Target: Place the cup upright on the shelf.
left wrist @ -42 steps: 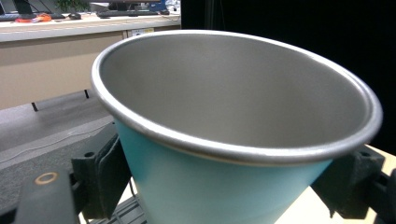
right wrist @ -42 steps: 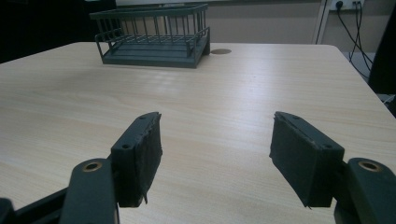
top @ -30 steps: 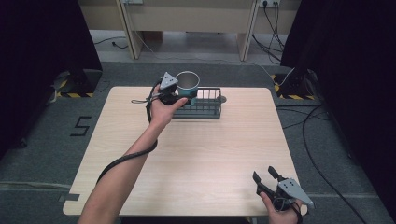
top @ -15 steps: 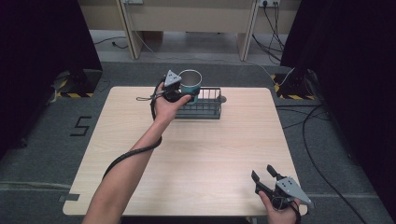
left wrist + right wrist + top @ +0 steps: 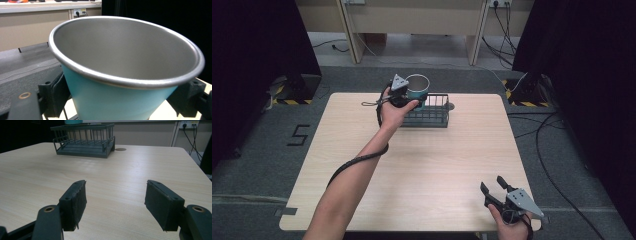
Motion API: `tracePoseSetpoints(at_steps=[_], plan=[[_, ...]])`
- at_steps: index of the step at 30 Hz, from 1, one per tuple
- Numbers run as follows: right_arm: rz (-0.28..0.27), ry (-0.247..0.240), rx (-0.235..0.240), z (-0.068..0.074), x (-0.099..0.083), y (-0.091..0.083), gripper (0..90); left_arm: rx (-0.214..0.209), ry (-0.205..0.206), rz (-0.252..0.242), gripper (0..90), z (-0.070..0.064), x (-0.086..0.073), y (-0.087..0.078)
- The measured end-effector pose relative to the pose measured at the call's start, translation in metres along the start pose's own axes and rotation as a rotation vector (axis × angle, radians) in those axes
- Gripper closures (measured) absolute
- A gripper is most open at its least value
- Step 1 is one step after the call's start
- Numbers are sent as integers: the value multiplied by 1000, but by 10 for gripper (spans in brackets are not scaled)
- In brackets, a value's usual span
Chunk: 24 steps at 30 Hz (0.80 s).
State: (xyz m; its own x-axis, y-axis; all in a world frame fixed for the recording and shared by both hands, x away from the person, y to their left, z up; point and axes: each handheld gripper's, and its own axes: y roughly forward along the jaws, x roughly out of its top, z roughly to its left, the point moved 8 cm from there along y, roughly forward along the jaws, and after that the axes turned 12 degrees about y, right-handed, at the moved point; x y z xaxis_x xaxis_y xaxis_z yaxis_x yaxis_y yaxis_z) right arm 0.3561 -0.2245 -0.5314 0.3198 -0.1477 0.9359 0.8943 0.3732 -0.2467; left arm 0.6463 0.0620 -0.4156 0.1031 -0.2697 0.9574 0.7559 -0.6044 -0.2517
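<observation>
One cup (image 5: pixel 417 88) – teal outside, bare steel inside – is held at the table's 12 o'clock edge, pinched by the left gripper (image 5: pixel 410 96) over the left end of the dark wire rack (image 5: pixel 428 111). In the left gripper view the cup (image 5: pixel 120 75) is seen close up and tilted, its rim leaning toward the camera, with black pads pressed against the teal wall on both sides; the cup looks empty. Whether its base touches the rack cannot be told – the hand and gripper body cover that spot in the high view.

Compared with half a second and a full second ago, the cup has been moved very little: it stays at the rack's left end, the forearm reaching in the same line from 6 o'clock. Judged from that, the carry is over and the placing step is in hand – a lowering into the rack, then a release, is likely all that is left.

Farther out, the right gripper (image 5: pixel 495 187) is parked near the table's 5 o'clock corner, jaws spread wide with nothing between them; its spot matches the earlier pictures. In the right gripper view the rack (image 5: pixel 85 140) is seen far off at 12 o'clock across bare table (image 5: pixel 432 165).
</observation>
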Motion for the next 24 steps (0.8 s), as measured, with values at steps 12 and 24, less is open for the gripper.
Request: tracePoseSetpoints(at_steps=[12, 24], plan=[[2, 0, 1, 0, 0, 0, 340, 18, -20, 20, 156, 7, -5, 9], [4, 0, 3, 0, 0, 0, 341, 18, -17, 27, 156, 6, -3, 20]])
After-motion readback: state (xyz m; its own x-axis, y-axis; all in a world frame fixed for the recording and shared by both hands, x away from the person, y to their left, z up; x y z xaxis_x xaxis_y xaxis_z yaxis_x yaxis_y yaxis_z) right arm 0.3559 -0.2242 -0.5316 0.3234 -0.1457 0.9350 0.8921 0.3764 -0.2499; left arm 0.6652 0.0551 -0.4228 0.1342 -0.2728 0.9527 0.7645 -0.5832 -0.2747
